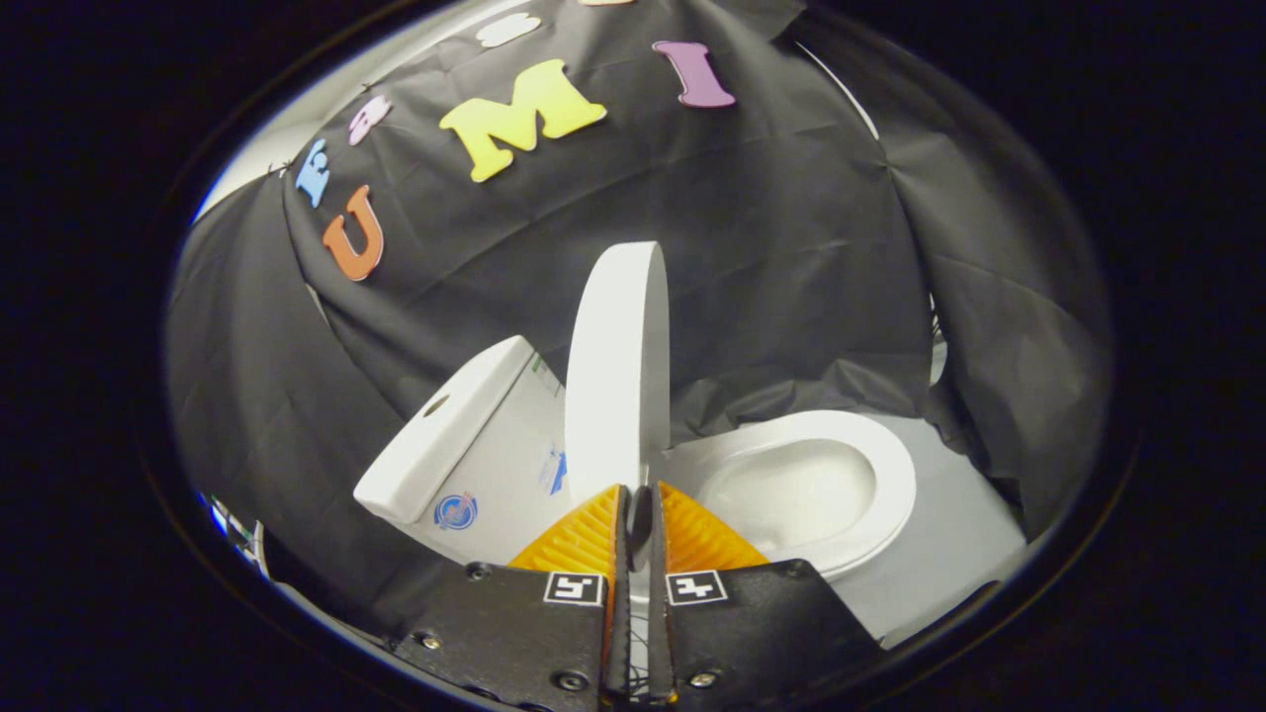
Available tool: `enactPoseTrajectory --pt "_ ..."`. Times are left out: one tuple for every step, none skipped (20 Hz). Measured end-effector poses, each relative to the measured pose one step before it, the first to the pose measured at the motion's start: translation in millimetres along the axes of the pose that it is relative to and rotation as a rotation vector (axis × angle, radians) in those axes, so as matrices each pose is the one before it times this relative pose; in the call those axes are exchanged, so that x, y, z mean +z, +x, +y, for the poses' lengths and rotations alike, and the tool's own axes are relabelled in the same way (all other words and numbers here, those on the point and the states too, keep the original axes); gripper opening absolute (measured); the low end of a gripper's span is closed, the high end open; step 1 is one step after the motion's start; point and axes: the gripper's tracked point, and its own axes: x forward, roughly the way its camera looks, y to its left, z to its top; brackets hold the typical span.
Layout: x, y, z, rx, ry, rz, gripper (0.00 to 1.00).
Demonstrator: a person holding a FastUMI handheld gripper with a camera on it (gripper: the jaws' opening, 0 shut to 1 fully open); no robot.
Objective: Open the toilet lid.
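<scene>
Lid (618, 371) stands nearly upright at 12 o'clock from the gripper (638, 494), its lower edge pinched between near-closed jaws. Bowl (895, 475) lies at 2 o'clock. Likely final step: tip the lid toward the tank (445, 435), release.

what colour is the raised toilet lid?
Plain white, no pattern. The raised toilet lid shows best in the gripper view, its edge pinched between the gripper fingers.

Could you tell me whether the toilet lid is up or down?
Up: the lid stands on edge above the exposed bowl, its edge between the gripper's fingers.
</scene>
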Motion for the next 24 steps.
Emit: enactPoseTrajectory --pt "1.03 0.77 4.61 0.00042 -0.01125 0.00193 0.10" --pt "-1.34 0.71 3.54 -0.00260 -0.01401 0.00073 0.10" --pt "0.39 1.05 4.03 -0.00417 -0.01071 -0.00386 0.10" --pt "-0.92 -0.54 5.27 -0.00217 -0.01819 -0.00210 0.10" --pt "0.60 1.02 5.20 -0.00381 -0.02034 -0.00240 0.10" --pt "-1.25 0.49 4.11 -0.00331 -0.01660 -0.00372 0.10" --pt "1.08 1.98 5.04 -0.00107 -0.01255 -0.00271 0.10" --pt "-1.32 -0.06 6.05 0.00044 -0.01096 -0.00131 0.10" --pt "0.65 1.03 5.31 -0.00012 -0.01089 -0.00083 0.10" --pt "-0.50 1.96 4.95 0.00149 -0.01095 -0.00085 0.10" --pt "0.20 0.66 4.24 0.00437 -0.00804 -0.00102 0.10" --pt "-0.80 0.35 5.22 0.00442 -0.00623 0.00138 0.10" --pt "-0.28 0.80 3.26 0.00194 -0.00495 0.00168 0.10" --pt "0.62 1.14 3.18 0.00044 -0.00480 0.00233 0.10" --pt "0.59 0.92 3.27 -0.00081 -0.00681 0.00156 0.10" --pt "-0.97 1.04 2.66 -0.00161 -0.00799 0.00147 0.10" --pt "0.40 1.44 1.72 -0.00374 -0.00808 0.00078 0.10" --pt "-0.74 0.89 2.92 -0.00329 -0.00972 -0.00174 0.10" --pt "0.23 1.09 2.83 -0.00229 -0.00885 -0.00167 0.10" --pt "-1.64 0.83 3.23 -0.00324 -0.00961 -0.00267 0.10" --pt "-1.05 0.39 2.73 -0.00366 -0.01150 -0.00133 0.10" --pt "-1.99 1.33 3.88 -0.00361 -0.01155 -0.00137 0.10" --pt "-0.03 0.79 2.39 -0.00463 -0.01038 0.00032 0.10" --pt "-0.91 1.07 2.31 -0.00539 -0.00799 -0.00142 0.10"
